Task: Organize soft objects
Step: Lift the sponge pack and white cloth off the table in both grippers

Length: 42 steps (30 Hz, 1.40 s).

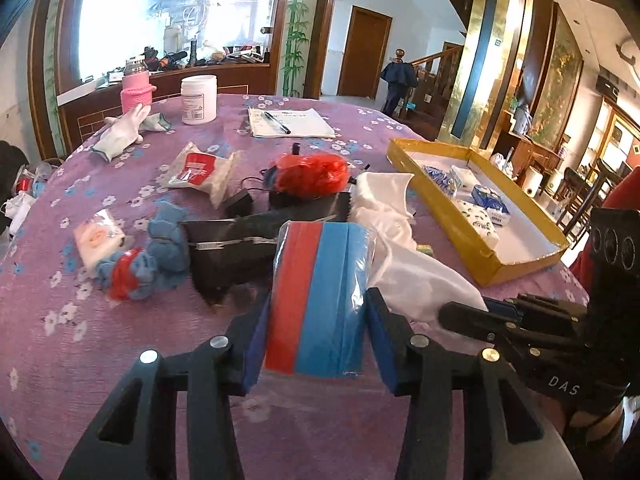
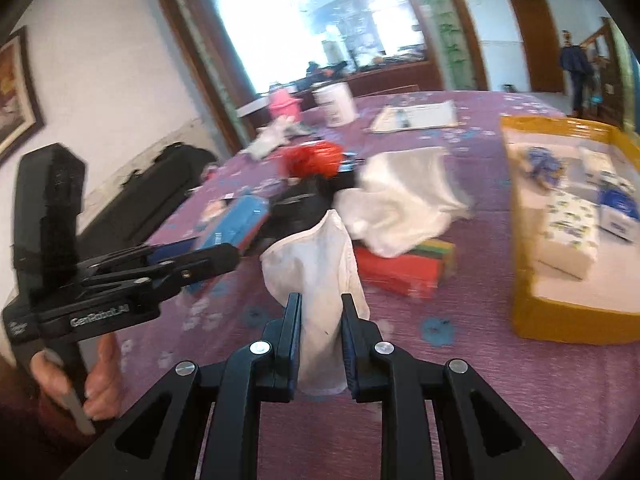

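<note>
A clear-wrapped pack of red and blue foam sponges (image 1: 320,296) stands lifted off the purple flowered table (image 1: 120,340), pinched at its sides, long edge running away from me. A limp white cloth pouch (image 2: 320,280) hangs clamped at its lower end, its top flopping forward. Behind them a crumpled white satin cloth (image 1: 396,240) lies spread on the table, partly covering a red pack with coloured sponges (image 2: 404,268). A fluffy red bundle (image 1: 316,176) sits on dark items mid-table. The yellow cardboard tray (image 1: 452,216) at the right holds several wrapped tissue packs (image 1: 480,216).
</note>
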Available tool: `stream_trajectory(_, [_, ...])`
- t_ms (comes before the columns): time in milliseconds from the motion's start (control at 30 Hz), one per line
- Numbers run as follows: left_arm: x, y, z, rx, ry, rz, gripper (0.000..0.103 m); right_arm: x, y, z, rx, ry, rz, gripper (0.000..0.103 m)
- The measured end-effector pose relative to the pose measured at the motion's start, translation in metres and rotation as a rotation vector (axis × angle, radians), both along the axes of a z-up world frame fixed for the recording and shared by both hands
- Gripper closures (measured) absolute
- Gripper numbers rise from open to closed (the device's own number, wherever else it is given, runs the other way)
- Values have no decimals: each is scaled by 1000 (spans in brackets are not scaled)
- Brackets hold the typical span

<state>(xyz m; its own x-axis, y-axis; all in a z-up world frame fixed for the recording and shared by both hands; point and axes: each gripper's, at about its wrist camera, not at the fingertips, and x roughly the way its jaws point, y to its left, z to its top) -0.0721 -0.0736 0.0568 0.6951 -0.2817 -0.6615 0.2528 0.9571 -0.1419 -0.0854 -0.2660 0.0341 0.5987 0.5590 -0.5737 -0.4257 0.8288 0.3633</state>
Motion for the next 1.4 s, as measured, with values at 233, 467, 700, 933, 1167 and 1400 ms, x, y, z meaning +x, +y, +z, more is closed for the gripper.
stream_trajectory(233, [2,-16,-16,15,21,-12,58,6,-16,-2,12,29,-46,83])
stream_trajectory(467, [-8,-21,-13,28,-30,-41,58,0,-7,-1,-11,8,-11,83])
stream_trajectory(700, [-9,-17,-12,5,-37,-37,58,0,-8,-1,-10,10,-18,83])
stream_trajectory(933, [-7,-14,-12,-6,-29,-33,58,-2,-8,0,-10,4,-22,83])
stream_trajectory(1167, [-8,-14,-11,-9,-38,-28,58,-3,-10,0,-4,-1,-27,83])
stream_trajectory(1400, [-8,-13,-11,-11,-36,-28,58,-4,-11,0,-3,0,-30,83])
